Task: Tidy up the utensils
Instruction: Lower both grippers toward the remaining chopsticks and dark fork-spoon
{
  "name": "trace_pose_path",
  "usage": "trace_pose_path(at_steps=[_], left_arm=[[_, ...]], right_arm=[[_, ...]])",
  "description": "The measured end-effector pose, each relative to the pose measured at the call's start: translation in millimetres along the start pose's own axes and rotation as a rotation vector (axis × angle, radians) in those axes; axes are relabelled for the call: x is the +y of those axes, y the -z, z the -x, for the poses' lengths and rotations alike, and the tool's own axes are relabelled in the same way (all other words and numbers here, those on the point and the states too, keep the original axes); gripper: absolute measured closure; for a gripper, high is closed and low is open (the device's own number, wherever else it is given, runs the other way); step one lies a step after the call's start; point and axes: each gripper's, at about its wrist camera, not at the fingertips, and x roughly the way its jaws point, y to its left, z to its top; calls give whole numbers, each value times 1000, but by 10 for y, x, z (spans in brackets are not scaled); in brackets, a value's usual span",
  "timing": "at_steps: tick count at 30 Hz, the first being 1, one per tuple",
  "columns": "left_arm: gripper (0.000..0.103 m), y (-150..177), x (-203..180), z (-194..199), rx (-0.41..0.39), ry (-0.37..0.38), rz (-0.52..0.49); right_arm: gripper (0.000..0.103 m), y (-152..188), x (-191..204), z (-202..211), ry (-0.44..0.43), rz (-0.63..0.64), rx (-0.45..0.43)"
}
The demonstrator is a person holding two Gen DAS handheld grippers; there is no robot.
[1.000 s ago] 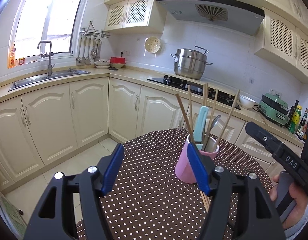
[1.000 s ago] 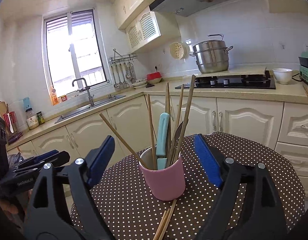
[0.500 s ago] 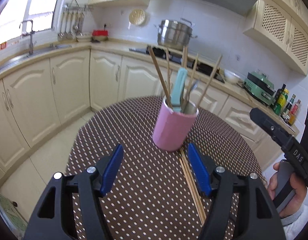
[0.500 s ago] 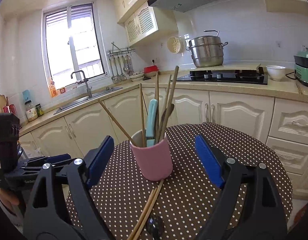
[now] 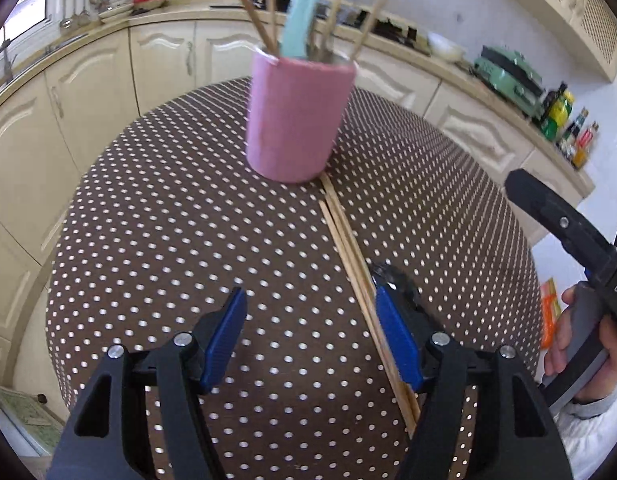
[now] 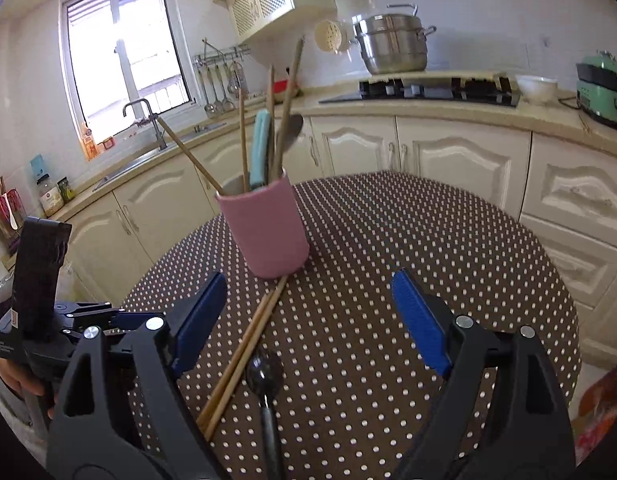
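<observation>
A pair of chopsticks lay on the dotted surface, one end touching the pink cup, with a dark spoon just beside them. The left claw and right claw both hovered released above them, grasping nothing.

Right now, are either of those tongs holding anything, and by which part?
Nothing is held. Both the left tongs and the right tongs are open above the table; the chopsticks and spoon lie loose.
</observation>
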Motion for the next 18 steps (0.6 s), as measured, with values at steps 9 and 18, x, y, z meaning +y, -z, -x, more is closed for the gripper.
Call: trace_pose_path(at_steps=[9,18], left_arm=[[38,68,-231,-333,70,-42,-66],[38,175,-117,-289,53,-74,-51]], right_arm=[[19,202,-171,-106,-10,-63,52],[19,216,-204,-208,-2,-75,89]])
